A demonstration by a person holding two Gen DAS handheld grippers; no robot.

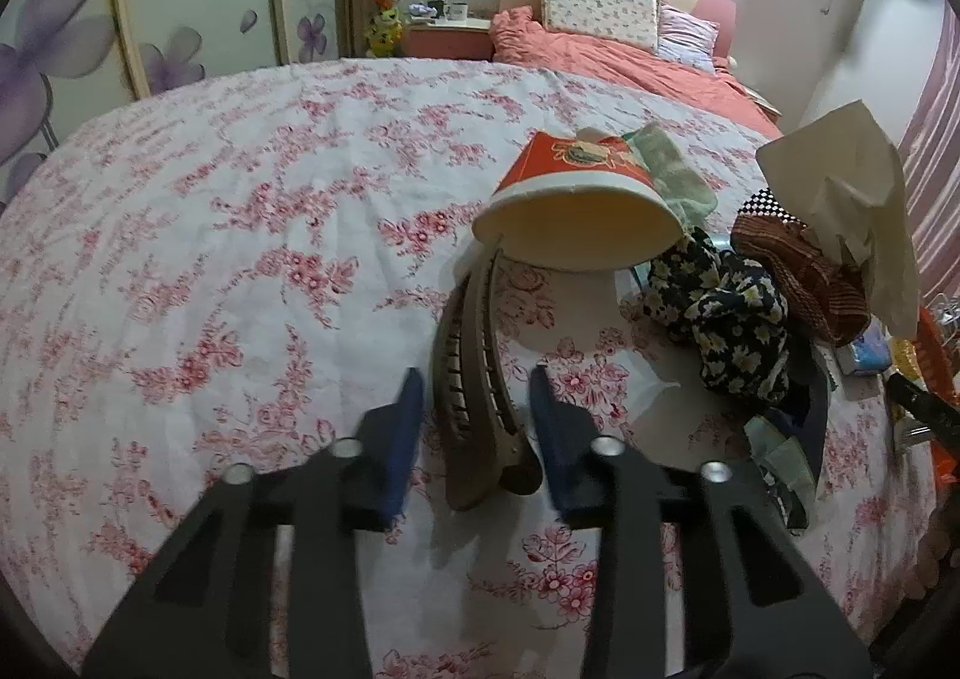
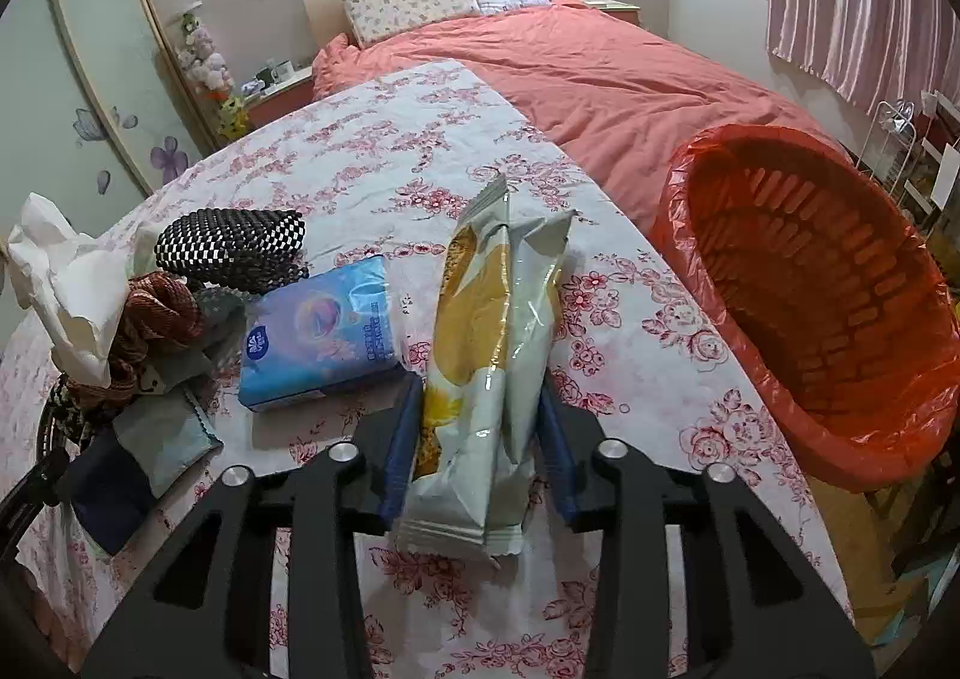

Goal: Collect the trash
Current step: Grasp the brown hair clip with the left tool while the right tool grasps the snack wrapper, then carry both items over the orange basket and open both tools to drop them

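The right gripper (image 2: 477, 427) had its blue pads pressed against both sides of a white-and-yellow snack wrapper (image 2: 489, 355). The wrapper stood on edge over the floral bedsheet (image 2: 372, 162), its long axis running straight away from the camera, its crimped far end aimed toward the pink duvet (image 2: 600, 78). A blue tissue pack (image 2: 318, 331) lay just to its left, and the red-lined basket (image 2: 852, 409) sat to its right, off the sheet's edge.

The left gripper (image 1: 477, 415) straddled a brown hair claw clip (image 1: 474, 379) whose length pointed away toward a tipped red paper cup (image 1: 576, 199), mouth facing the camera. Its pads appeared to stand slightly apart from the clip, though blur made contact hard to judge.
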